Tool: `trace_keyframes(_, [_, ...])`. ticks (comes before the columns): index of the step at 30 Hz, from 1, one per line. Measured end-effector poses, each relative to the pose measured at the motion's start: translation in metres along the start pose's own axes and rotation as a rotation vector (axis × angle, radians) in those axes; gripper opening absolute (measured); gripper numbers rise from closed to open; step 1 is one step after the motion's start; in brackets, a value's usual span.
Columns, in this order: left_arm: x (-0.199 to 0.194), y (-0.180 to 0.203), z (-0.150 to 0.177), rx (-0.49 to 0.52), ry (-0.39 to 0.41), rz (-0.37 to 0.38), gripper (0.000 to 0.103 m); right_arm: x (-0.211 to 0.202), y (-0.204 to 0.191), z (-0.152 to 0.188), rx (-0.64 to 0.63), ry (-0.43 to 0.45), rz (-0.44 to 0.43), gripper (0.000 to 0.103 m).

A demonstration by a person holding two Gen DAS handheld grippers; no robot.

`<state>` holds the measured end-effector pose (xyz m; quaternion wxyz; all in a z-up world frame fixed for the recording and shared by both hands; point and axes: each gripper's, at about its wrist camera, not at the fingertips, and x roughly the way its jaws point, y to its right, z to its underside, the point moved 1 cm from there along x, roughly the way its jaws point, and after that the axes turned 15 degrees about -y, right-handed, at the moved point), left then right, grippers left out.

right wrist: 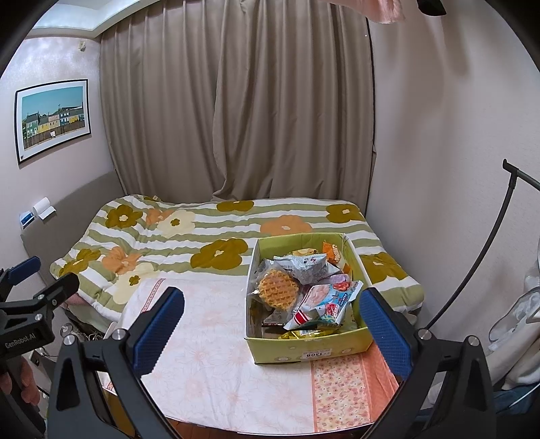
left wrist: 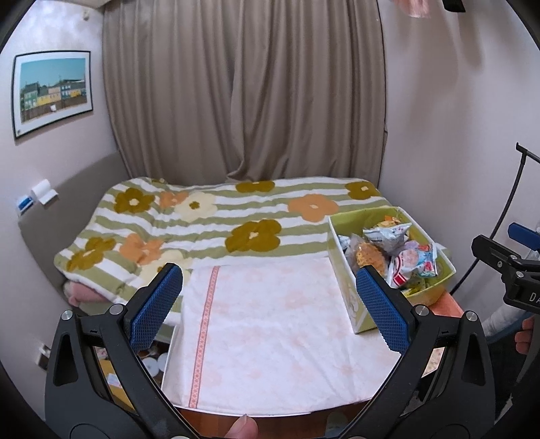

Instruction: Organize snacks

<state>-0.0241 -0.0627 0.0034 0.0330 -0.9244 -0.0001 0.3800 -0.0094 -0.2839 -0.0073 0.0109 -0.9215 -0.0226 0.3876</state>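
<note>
A big brown curtain (right wrist: 236,101) hangs at the back. On the wall by it is a framed picture (right wrist: 54,118) of colorful houses. Below lies a bed blanket (right wrist: 202,236) — green and white stripes with big flowers. In front, a white cloth (right wrist: 209,354) with pale flowers covers the table.

Most packets in the green box (right wrist: 305,347) are buried under the waffle packet (right wrist: 278,293) and cannot be identified. The box label is too small to be read. A pink object (left wrist: 416,8) is cut off by the top edge.
</note>
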Motion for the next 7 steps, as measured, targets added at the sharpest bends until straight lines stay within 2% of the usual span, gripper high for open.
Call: trace_keyframes(7, [0.0038, -0.0005, 0.0029, 0.005, 0.009, 0.014, 0.102, 0.0018, 0.0010, 0.0008, -0.003, -0.005, -0.001, 0.103])
